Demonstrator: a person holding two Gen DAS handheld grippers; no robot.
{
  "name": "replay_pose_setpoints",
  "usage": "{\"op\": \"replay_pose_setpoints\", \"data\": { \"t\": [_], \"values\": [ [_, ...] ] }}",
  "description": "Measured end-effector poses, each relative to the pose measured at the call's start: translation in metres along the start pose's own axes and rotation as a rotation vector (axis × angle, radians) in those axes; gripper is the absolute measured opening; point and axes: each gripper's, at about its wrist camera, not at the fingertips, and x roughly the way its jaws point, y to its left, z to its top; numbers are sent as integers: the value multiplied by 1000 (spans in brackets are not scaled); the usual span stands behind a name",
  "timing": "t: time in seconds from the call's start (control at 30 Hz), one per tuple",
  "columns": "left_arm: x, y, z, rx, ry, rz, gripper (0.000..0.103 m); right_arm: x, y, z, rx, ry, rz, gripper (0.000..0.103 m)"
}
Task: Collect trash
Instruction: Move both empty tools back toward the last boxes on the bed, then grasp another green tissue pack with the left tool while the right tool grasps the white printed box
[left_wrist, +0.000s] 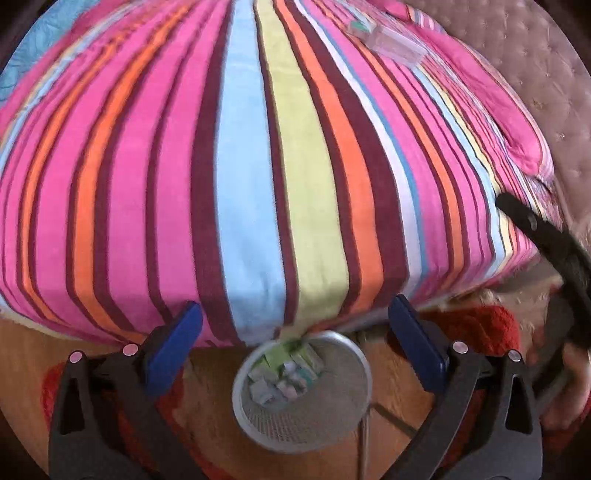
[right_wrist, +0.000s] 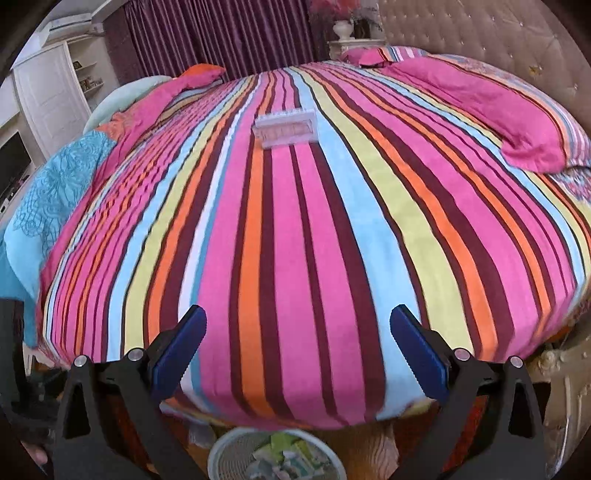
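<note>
The left claw (left_wrist: 295, 328), its blue-padded fingers (left_wrist: 176, 343) spread wide and gripping nothing, hung above a round silver wire-mesh wastebasket (left_wrist: 332, 413) standing on the wooden floor (left_wrist: 26, 354) at the foot of a bed; the basket already held a heap of crumpled green, white and pale wrappers (left_wrist: 286, 373) in its bottom; a red shaggy rug (left_wrist: 484, 325) lay just beside it on the right. The bed, covered by a bedspread striped in pink, orange, maroon, pale blue and yellow-green (left_wrist: 255, 166), filled most of both views; a clear plastic rectangular package (left_wrist: 397, 46) lay on the stripes well up the bed, toward the tufted beige headboard (left_wrist: 535, 66). The right claw (right_wrist: 297, 332) was likewise wide open and empty, aimed along the bedspread (right_wrist: 295, 240); in its view the same clear package (right_wrist: 286, 129) sat far ahead, near the middle of the bed, with a pink pillow (right_wrist: 491, 110) off to the right and a turquoise patterned cloth (right_wrist: 55, 184) at the left edge; the rim of the wastebasket (right_wrist: 221, 452), with wrappers (right_wrist: 288, 459) inside, showed below the claw at the bottom of the frame; purple curtains (right_wrist: 221, 33) hung behind the bed.
</note>
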Motion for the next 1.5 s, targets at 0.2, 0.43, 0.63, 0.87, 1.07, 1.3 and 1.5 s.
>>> {"op": "replay_pose_setpoints", "data": {
  "t": [0.2,0.43,0.63,0.87,1.07,1.3,1.5],
  "values": [
    [-42,-9,29,-8,-138,-54,97,9,12,27,-45,-50,8,95],
    [-36,-18,87,59,-219,-18,97,30,14,60,-50,-80,6,95],
    [-20,-25,130,121,-255,10,97,54,18,83,-73,-88,-31,95],
    [-5,-18,174,167,-281,32,97,84,26,105,-77,-90,-46,95],
    [9,-7,205,170,-276,36,97,109,32,128,-99,-104,-85,95],
    [25,-7,238,195,-276,25,97,140,29,154,-67,-96,-121,95],
    [39,-12,266,218,-272,13,97,160,25,163,-88,-78,-148,95]
  ]
}}
